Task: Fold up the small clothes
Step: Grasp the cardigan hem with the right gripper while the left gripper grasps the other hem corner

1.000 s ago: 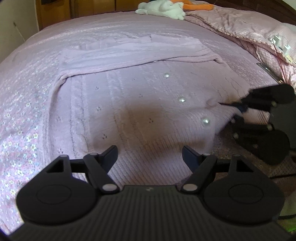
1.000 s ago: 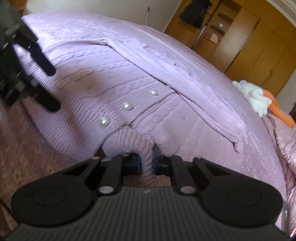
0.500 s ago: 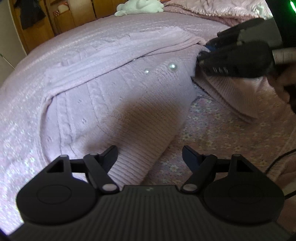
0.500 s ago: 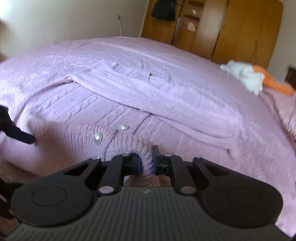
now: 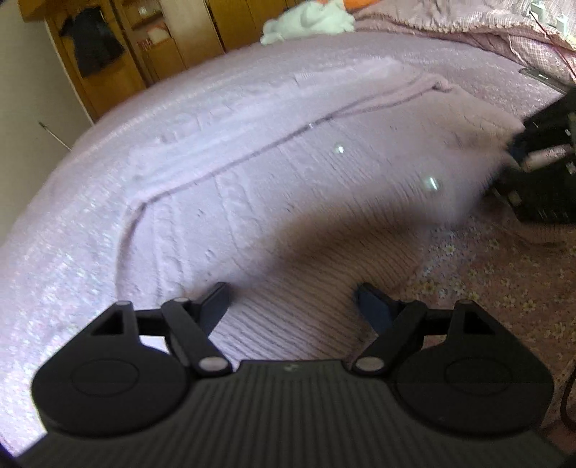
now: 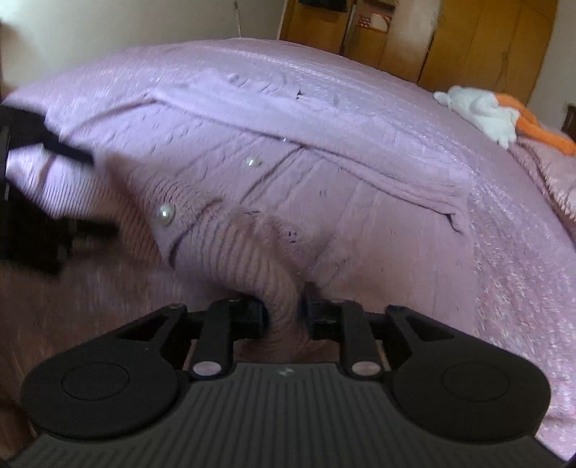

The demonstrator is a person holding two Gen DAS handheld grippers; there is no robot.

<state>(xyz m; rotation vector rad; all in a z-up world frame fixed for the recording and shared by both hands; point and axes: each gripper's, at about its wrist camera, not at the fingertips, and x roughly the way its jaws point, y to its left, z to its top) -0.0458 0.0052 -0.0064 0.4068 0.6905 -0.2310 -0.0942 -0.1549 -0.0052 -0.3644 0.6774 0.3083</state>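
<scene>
A lilac knit cardigan (image 5: 288, 187) with pearl buttons (image 6: 165, 215) lies on a pink bed, sleeves folded across its top. My right gripper (image 6: 284, 315) is shut on the ribbed hem at the cardigan's lower right corner and holds it lifted. In the left wrist view the right gripper (image 5: 536, 154) shows at the right edge with the hem in it. My left gripper (image 5: 293, 300) is open, its fingers straddling the ribbed hem at the lower left. It also shows in the right wrist view (image 6: 54, 187), blurred.
A floral pink bedspread (image 5: 486, 273) covers the bed. A white and orange plush toy (image 6: 482, 111) lies at the far side, beside a pink blanket (image 5: 450, 21). Wooden wardrobes (image 6: 468, 39) stand behind the bed.
My right gripper has carried the hem corner up and away across the cardigan. My left gripper has moved lower onto the left part of the hem and stays open.
</scene>
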